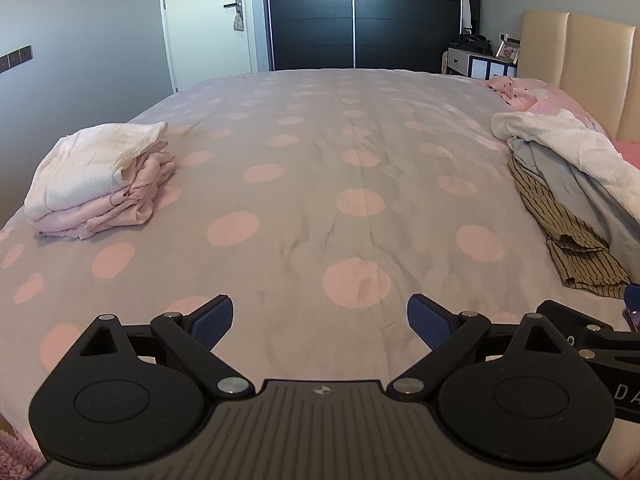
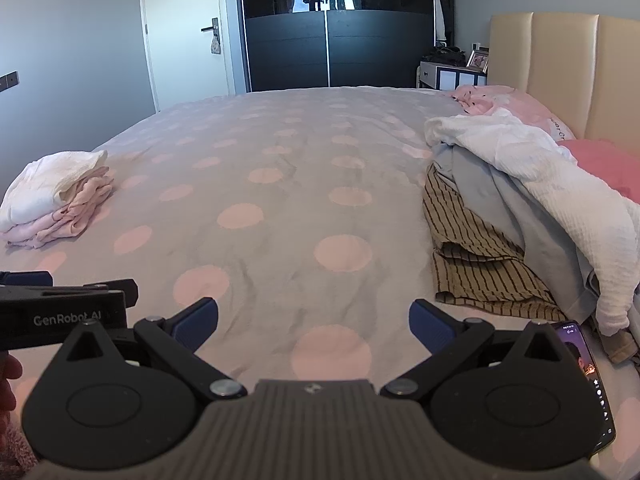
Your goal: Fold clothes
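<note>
- This is a bedroom in a home.
- A wide bed with a grey cover dotted in pale pink (image 1: 320,152) fills most of the room, with a cream padded headboard (image 2: 560,76) at its right end.
- A tall black sliding-door wardrobe (image 1: 360,16) stands against the far wall, beside a white door with a metal lever handle (image 1: 208,20).
- A small white bedside cabinet (image 2: 448,74) carries a framed photo (image 2: 478,60).
- A folded stack of white and pink clothes (image 1: 100,176) and a loose heap of white, grey and brown striped garments (image 2: 520,208) lie on the bed.

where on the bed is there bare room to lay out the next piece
The broad middle of the bedspread, between the folded stack at left and the unfolded pile at right, is bare. The right side is crowded: the pile, pillows and a phone.
</note>
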### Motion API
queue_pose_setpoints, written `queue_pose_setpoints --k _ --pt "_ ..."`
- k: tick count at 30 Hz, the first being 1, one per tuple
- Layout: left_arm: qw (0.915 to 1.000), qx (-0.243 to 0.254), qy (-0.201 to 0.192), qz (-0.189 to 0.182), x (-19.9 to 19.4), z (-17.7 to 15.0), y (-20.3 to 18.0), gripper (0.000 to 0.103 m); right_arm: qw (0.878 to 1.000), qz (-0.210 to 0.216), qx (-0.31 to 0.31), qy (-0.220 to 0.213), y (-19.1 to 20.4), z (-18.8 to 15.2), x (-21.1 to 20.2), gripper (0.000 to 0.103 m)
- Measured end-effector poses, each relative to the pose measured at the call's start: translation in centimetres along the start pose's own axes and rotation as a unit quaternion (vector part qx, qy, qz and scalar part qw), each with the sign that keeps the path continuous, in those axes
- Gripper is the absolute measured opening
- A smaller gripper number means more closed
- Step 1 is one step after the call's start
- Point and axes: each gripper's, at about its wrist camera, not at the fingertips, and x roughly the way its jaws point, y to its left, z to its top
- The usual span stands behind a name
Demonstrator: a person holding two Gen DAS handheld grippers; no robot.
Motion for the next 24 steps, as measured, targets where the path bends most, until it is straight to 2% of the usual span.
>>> queue_pose_setpoints --k 18,20,24 --pt "0.9996 0.011 0.026 -0.001 2.3 -0.5 -0.7 0.096 0.999 0.01 0.01 0.032 -2.2 -0.9 1.7 0.101" --pt "0.9994 0.017 0.029 -0.002 2.8 -0.3 -1.0 0.096 0.999 0.013 0.007 0.04 -2.6 -1.0 2.3 0.089" --pt "0.9992 0.026 0.029 -0.007 3.7 0.1 -1.3 0.096 0.998 0.009 0.01 0.061 -3.9 -0.9 3.7 0.074"
